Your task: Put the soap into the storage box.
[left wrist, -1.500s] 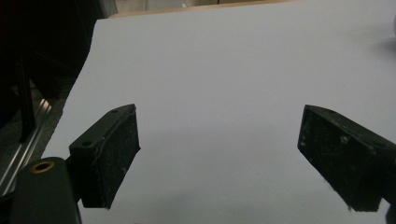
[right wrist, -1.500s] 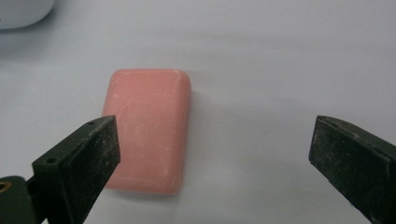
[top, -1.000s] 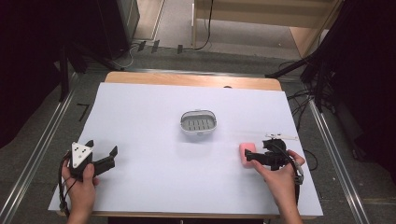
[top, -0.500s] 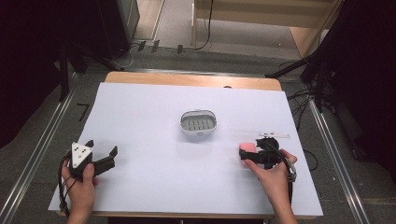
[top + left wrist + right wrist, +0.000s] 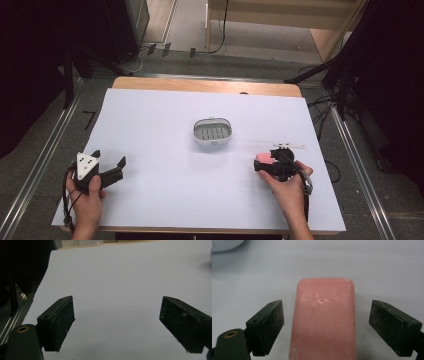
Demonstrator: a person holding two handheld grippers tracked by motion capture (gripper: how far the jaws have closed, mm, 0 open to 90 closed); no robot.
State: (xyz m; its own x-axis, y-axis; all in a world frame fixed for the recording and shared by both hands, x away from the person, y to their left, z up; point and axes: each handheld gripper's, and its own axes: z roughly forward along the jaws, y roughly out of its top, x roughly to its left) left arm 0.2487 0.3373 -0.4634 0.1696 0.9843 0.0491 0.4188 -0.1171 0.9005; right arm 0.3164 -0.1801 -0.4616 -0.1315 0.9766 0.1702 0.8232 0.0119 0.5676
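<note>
Nearest to me, my two hands come in over the front edge of the white worktop, each holding a claw. At the near left corner my left hand holds the left claw, with its grey three-cornered plate on top; its jaws stand wide apart with nothing between them, and in the left gripper view I see bare white surface in the gap between the two black pads. Over on the near right, my right hand holds the right claw pointing toward the left of the worktop. Its jaws are also spread open, and a pink bar of soap lies flat on the worktop between them. In the right gripper view the bar sits in the gap with white surface showing on both sides, so neither pad touches it. From the high view the soap shows as a small pink patch just at the claw's tip. Farther out, near the middle of the worktop and well apart from both claws, stands a small white oval dish with a slotted grey floor. Beyond the white sheet, a strip of bare wood runs along the far edge.
</note>
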